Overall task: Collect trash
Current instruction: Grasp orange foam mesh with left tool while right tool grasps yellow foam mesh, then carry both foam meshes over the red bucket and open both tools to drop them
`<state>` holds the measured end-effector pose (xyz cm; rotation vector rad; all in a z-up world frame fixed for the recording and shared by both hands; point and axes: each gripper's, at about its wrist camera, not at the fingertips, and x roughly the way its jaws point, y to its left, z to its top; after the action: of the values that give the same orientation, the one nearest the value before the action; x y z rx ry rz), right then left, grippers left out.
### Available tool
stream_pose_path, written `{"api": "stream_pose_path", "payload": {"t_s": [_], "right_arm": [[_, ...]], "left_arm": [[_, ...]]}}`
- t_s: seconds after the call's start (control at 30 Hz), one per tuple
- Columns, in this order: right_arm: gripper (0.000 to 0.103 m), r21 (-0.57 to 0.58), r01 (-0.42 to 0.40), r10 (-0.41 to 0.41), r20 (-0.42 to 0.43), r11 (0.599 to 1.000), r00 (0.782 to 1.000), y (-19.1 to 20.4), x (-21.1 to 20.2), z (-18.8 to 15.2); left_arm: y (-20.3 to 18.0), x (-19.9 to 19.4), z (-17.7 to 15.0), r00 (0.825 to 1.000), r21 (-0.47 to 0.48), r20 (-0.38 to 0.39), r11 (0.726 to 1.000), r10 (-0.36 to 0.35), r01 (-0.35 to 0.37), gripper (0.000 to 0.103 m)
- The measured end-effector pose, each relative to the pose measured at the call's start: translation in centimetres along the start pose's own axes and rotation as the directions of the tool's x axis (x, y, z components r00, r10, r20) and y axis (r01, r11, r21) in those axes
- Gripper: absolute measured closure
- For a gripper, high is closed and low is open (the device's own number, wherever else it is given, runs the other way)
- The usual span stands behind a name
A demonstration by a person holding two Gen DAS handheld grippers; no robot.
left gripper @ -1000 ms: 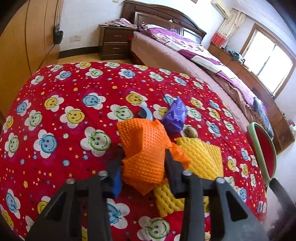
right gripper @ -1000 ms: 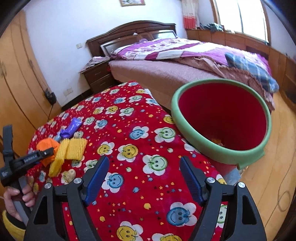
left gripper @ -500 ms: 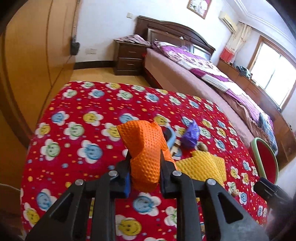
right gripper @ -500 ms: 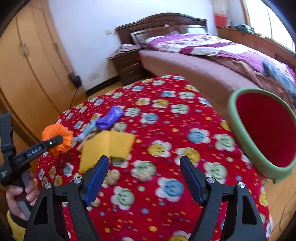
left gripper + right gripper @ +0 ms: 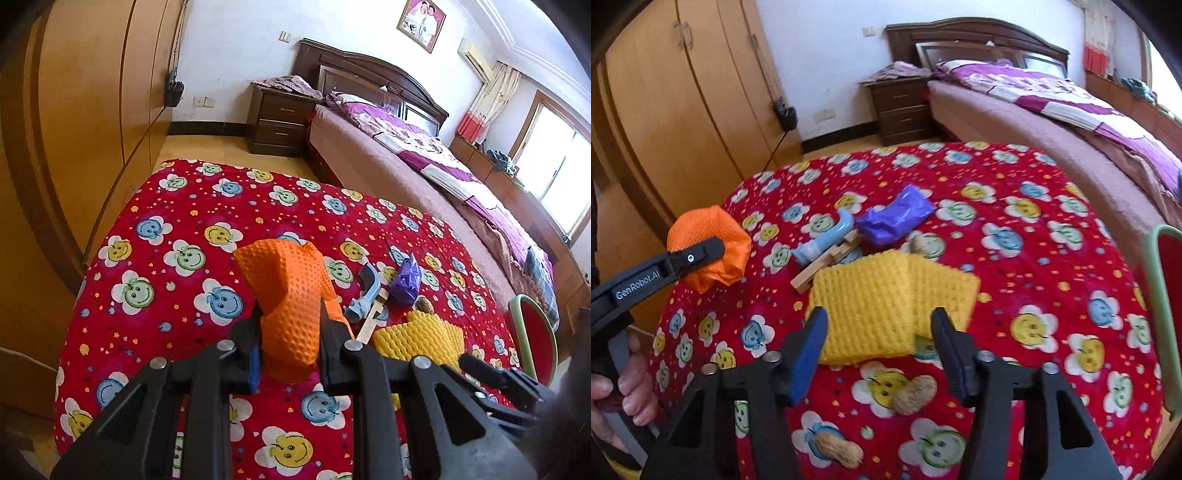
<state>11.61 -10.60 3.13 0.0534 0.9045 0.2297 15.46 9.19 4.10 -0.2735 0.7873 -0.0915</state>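
Bedroom with wooden wardrobes on my left, a dark bed [image 5: 424, 155] and nightstand [image 5: 282, 123] beyond; up close I see a table under a red smiley-print cloth [image 5: 177, 229].

From the left wrist camera, my left gripper [image 5: 288, 341] is pinching an orange foam net [image 5: 288, 291] between its jaws, holding it clear above the cloth. Just past it to the right lie a blue curved piece [image 5: 365, 291], a wooden clip [image 5: 371, 323], a purple wrapper [image 5: 406, 282], a nut [image 5: 424, 304] and a yellow foam net [image 5: 421, 338]. At the right edge stands a red bin [image 5: 535, 347] with a green rim, beside the table.

From the right wrist camera, my right gripper [image 5: 879, 338] hangs with its jaws spread wide, nothing between the pads. The yellow foam net [image 5: 886, 302] lies flat just ahead of the fingertips, and I cannot tell whether they touch it. Beyond it sit the wooden clip [image 5: 827, 264], the blue curved piece [image 5: 827, 240] and the purple wrapper [image 5: 894, 218], close together. Two peanuts lie nearer me on the cloth [image 5: 1034, 266]: one [image 5: 914, 397] between the fingers' bases, another [image 5: 836, 448] lower left. On the left, the left gripper [image 5: 701, 253] carries the orange foam net [image 5: 713, 251] above the table's edge, with my hand [image 5: 626, 387] on its handle. The bin's green rim [image 5: 1163, 295] shows at the far right.
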Motion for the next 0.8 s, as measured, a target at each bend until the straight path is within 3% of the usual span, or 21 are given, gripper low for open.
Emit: {"api": "stream_pose_path", "payload": {"t_s": [0.27, 0.57, 0.8], "right_arm": [[0.087, 0.019, -0.023, 0.023, -0.007, 1.0, 1.0, -0.2, 0.8, -0.9], [0.091, 0.041, -0.079, 0.075, 0.092, 0.996, 0.993, -0.3, -3.3, -1.7], [0.091, 0.074, -0.074, 0.06, 0.183, 0.994, 0.981, -1.4, -7.8, -2.5]], "left_arm": [[-0.6, 0.1, -0.3, 1.0, 0.015, -0.002, 1.0, -0.004, 0.004, 0.08], [-2.3, -1.8, -0.5, 0.999, 0.043, 0.022, 0.999, -0.027, 0.026, 0.08], [-4.5, -4.3, -1.5, 0.997, 0.073, 0.044, 0.996, -0.063, 0.059, 0.08]]}}
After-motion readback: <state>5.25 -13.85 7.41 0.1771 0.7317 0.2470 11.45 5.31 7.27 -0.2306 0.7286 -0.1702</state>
